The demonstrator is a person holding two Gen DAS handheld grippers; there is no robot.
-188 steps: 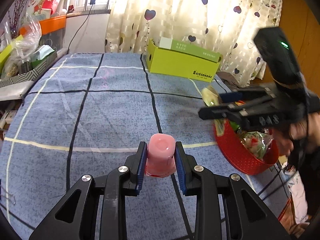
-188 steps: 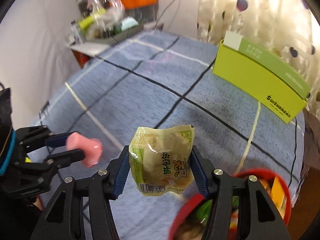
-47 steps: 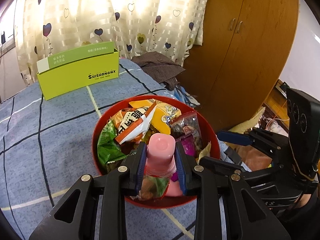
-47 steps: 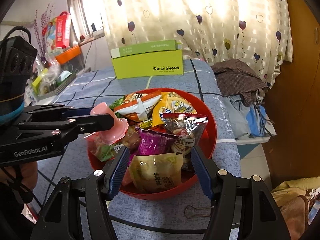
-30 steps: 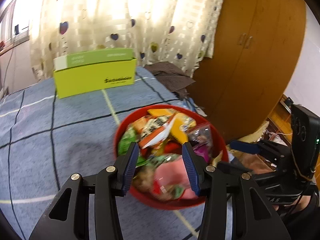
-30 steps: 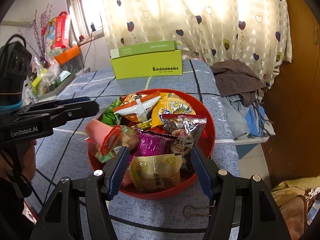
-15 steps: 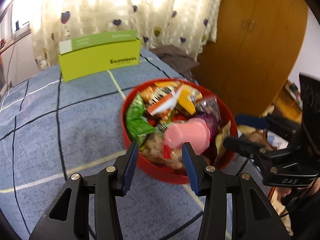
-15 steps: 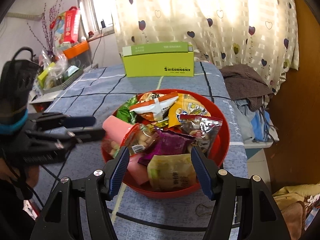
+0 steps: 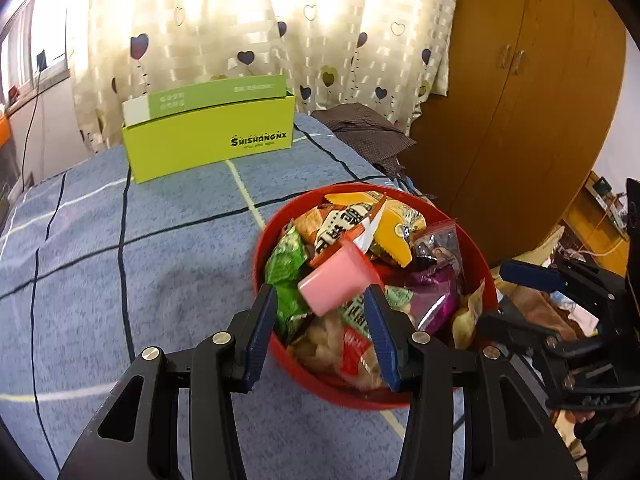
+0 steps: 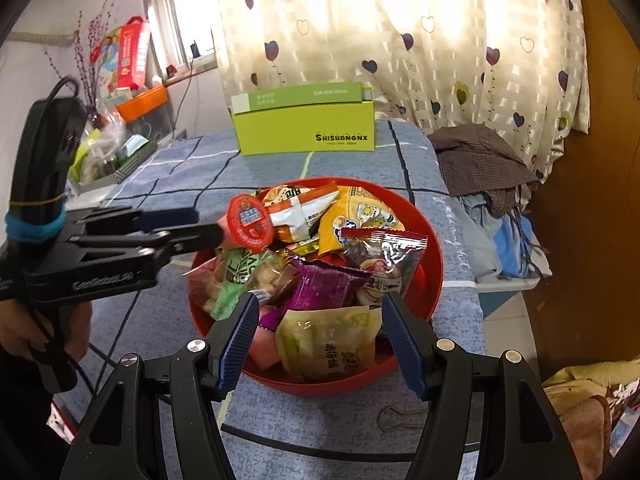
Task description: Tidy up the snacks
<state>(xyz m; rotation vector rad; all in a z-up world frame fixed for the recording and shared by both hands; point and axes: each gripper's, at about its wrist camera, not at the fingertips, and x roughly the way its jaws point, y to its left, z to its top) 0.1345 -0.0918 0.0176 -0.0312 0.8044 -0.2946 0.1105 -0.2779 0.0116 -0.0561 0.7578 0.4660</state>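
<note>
A red bowl (image 9: pixel 490 280) (image 10: pixel 434 276) full of snack packets stands on the blue checked cloth. A pink jelly cup (image 9: pixel 338 280) with a red foil lid (image 10: pixel 248 222) lies tilted on top of the packets at the bowl's left side. My left gripper (image 9: pixel 324 328) is open at the bowl's near rim, and the cup lies just past its fingertips, free of them. My right gripper (image 10: pixel 320 330) is open and empty over the bowl's near edge, above a pale green packet (image 10: pixel 332 344).
A lime-green box (image 9: pixel 208 140) (image 10: pixel 306 128) stands at the far side of the cloth. A brown checked garment (image 10: pixel 480 156) lies at the right edge, with a wooden wardrobe (image 9: pixel 520 100) beyond. A binder clip (image 10: pixel 400 416) lies in front of the bowl. Clutter fills a shelf (image 10: pixel 120 128) at left.
My left gripper has opened and let the pink jelly cup go into the bowl, then drawn back towards the rim. My right gripper stays open over the bowl.
</note>
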